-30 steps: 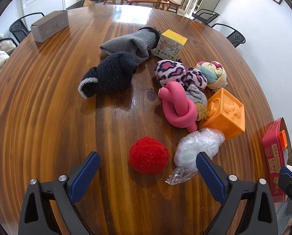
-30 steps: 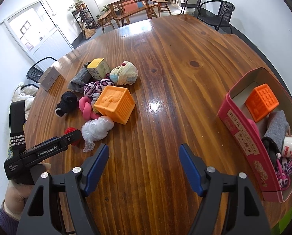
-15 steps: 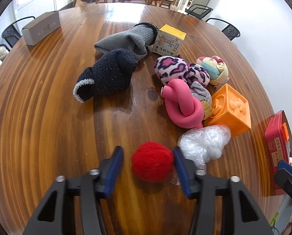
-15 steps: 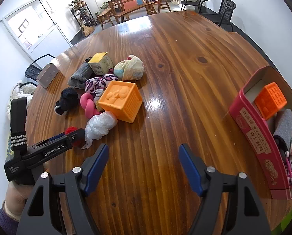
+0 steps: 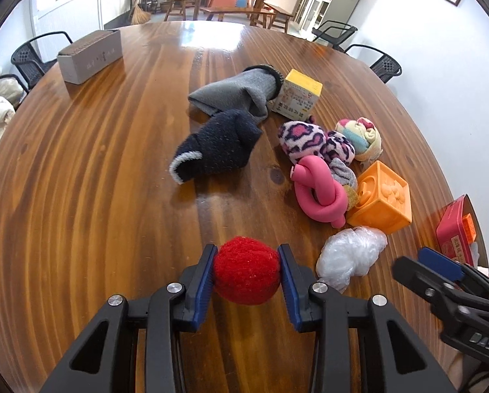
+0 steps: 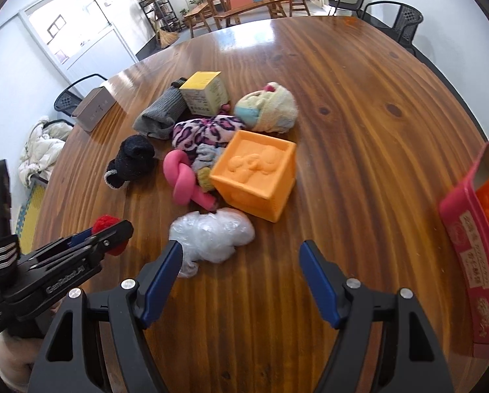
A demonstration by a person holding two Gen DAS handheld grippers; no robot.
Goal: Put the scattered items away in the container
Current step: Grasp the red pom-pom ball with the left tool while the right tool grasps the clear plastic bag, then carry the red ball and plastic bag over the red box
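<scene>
Your left claw (image 5: 247, 275) clamps the red pompom (image 5: 246, 270) beside the plastic wad (image 5: 350, 255); your right claw (image 6: 241, 275) gapes empty before that wad.

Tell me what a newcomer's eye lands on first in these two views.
First, the fuzzy red pom-pom ball, squeezed between the blue pads of the left gripper low in the left wrist view. Next, the big orange rubber cube with raised figures at the near edge of the pile of socks and toys in mid-table, with the crumpled clear plastic bag just ahead of the open right gripper. The red cardboard box sits at the right edge.
</scene>
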